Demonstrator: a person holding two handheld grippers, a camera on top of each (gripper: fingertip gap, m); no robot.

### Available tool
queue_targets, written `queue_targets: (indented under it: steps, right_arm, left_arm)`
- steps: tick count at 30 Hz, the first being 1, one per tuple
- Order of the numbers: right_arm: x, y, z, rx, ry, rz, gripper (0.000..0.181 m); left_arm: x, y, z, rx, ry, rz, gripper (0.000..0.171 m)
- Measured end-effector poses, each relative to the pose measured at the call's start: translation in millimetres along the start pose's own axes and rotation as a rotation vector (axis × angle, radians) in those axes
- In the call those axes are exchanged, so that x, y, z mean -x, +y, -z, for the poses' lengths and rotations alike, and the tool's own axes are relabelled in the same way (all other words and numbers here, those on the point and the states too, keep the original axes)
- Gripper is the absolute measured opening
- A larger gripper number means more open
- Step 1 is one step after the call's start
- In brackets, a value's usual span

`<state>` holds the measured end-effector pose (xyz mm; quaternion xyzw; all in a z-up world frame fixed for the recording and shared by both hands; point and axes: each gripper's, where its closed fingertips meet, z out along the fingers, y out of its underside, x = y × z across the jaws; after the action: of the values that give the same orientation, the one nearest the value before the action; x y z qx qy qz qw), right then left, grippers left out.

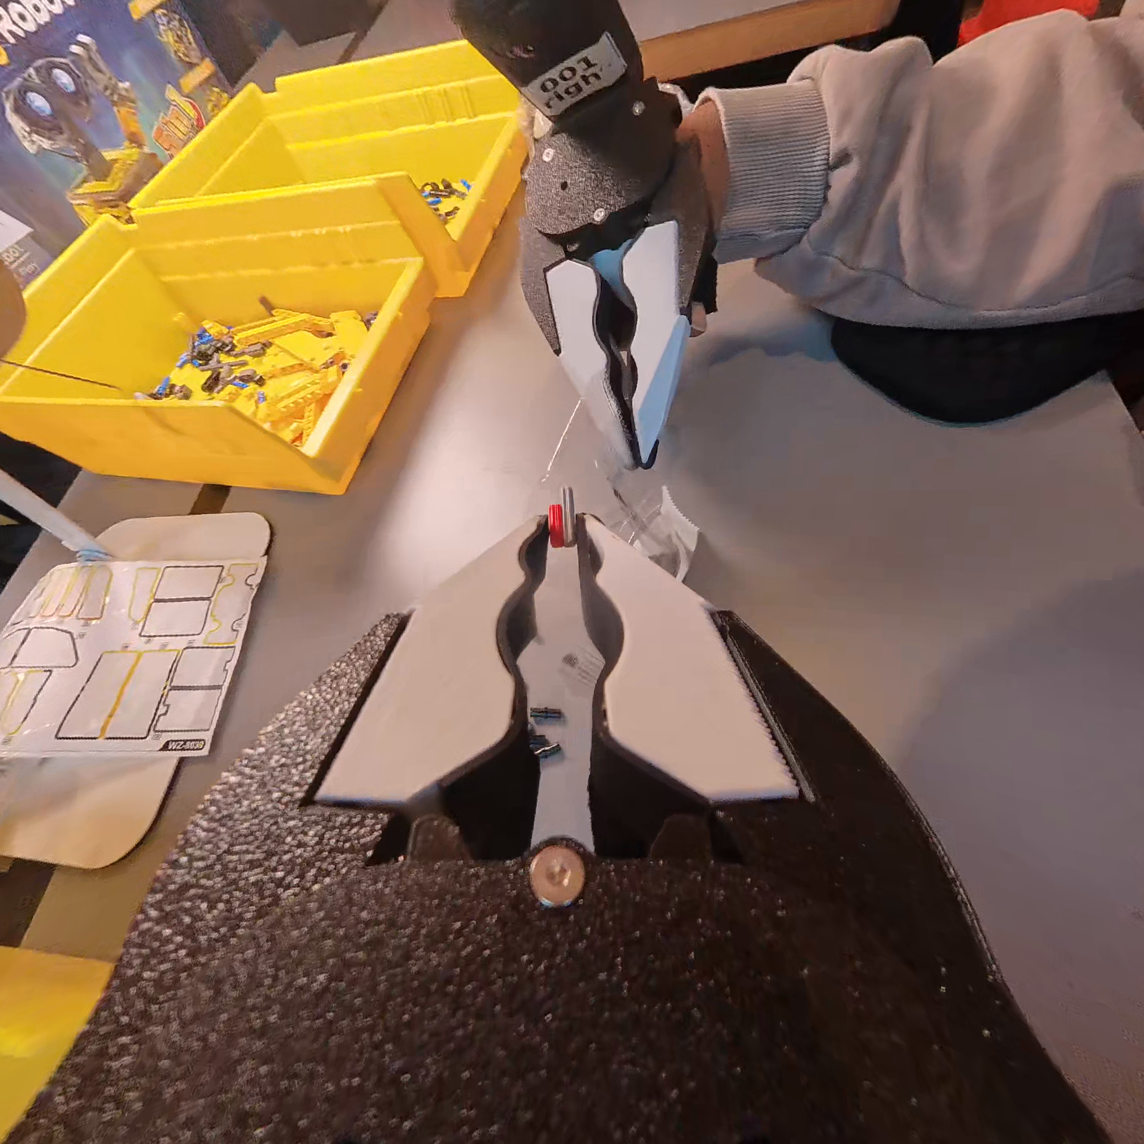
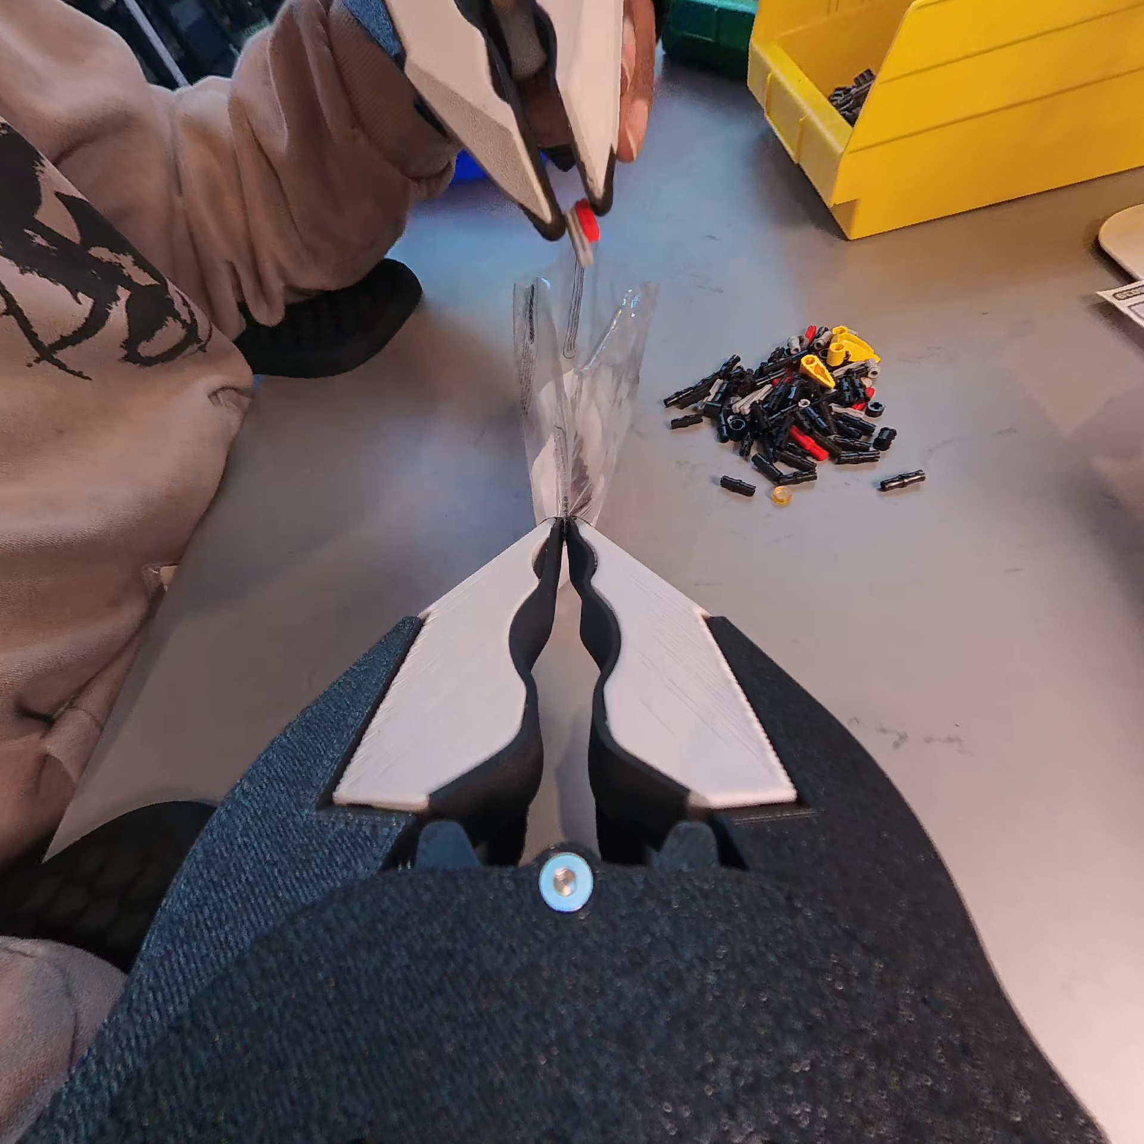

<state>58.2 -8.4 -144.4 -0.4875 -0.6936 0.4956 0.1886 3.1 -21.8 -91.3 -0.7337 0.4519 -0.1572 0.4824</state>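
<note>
My left gripper (image 1: 563,526) is shut on a small red and grey round piece (image 1: 562,525) and holds it above the grey table (image 1: 866,619). My right gripper (image 2: 563,523) is shut on the pinched end of a clear plastic bag (image 2: 582,384). The bag stretches away to the left gripper (image 2: 576,216), which holds the red and grey piece (image 2: 585,226) at the bag's far end. I cannot tell whether the film is pinched with it. In the left wrist view the right gripper (image 1: 641,458) grips the bag (image 1: 650,532) just beyond my left fingertips. A pile of small black, red, grey and yellow pieces (image 2: 798,408) lies on the table to the right of the bag.
Yellow divided bins (image 1: 247,346) with yellow and black pieces stand at the left; one also shows in the right wrist view (image 2: 928,105). A sticker sheet (image 1: 124,650) lies on flat cardboard. A printed box (image 1: 80,93) stands behind. A person's grey sleeve (image 1: 928,173) reaches in at the right. There is about 9 cm between the tips of the two grippers.
</note>
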Motion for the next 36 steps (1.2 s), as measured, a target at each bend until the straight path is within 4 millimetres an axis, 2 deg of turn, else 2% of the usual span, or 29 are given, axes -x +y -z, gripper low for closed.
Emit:
queue_targets:
  steps: [2, 6, 7, 9, 11, 12, 14, 16, 23, 27, 31, 33, 36]
  right_arm:
    - [1, 0, 1, 0.005, 0.001, 0.005, 0.001]
    - [3, 2, 3, 0.015, -0.011, 0.001, 0.0]
    - [4, 3, 4, 0.018, -0.016, -0.001, 0.001]
    - [7, 5, 7, 0.027, -0.029, -0.004, 0.0]
    - [9, 8, 11, 0.036, -0.037, -0.005, 0.0]
    - [9, 9, 12, 0.039, -0.033, -0.005, 0.0]
    - [9, 10, 15, 0.042, -0.033, -0.006, 0.0]
    - [8, 10, 16, 0.042, -0.028, -0.009, 0.0]
    - [8, 10, 12, 0.042, -0.037, -0.013, 0.0]
    - [9, 10, 11, 0.044, -0.037, -0.013, 0.001]
    - [10, 10, 10, 0.048, -0.037, -0.007, 0.0]
    - [10, 10, 10, 0.049, -0.037, -0.005, 0.0]
    - [10, 9, 8, 0.05, -0.037, -0.002, 0.001]
  left_arm:
    - [4, 4, -1, 0.003, -0.015, 0.011, 0.008]
    - [22, 7, 16, -0.056, -0.051, 0.084, 0.009]
    - [30, 17, 20, -0.033, -0.073, 0.102, 0.008]
    - [44, 56, 22, 0.087, -0.109, 0.148, 0.013]
    - [46, 102, 19, 0.232, -0.101, 0.201, 0.024]
    - [44, 118, 16, 0.268, -0.083, 0.219, 0.026]
    - [40, 140, 9, 0.311, -0.063, 0.226, 0.025]
    - [37, 149, 5, 0.33, -0.041, 0.225, 0.024]
    - [35, 147, -4, 0.295, -0.015, 0.211, 0.015]
    - [33, 148, -4, 0.309, -0.011, 0.188, 0.003]
    - [33, 141, 2, 0.292, -0.006, 0.176, 0.003]
    - [36, 114, 11, 0.191, -0.02, 0.18, 0.003]
    - [30, 39, 27, -0.074, 0.012, 0.168, 0.002]
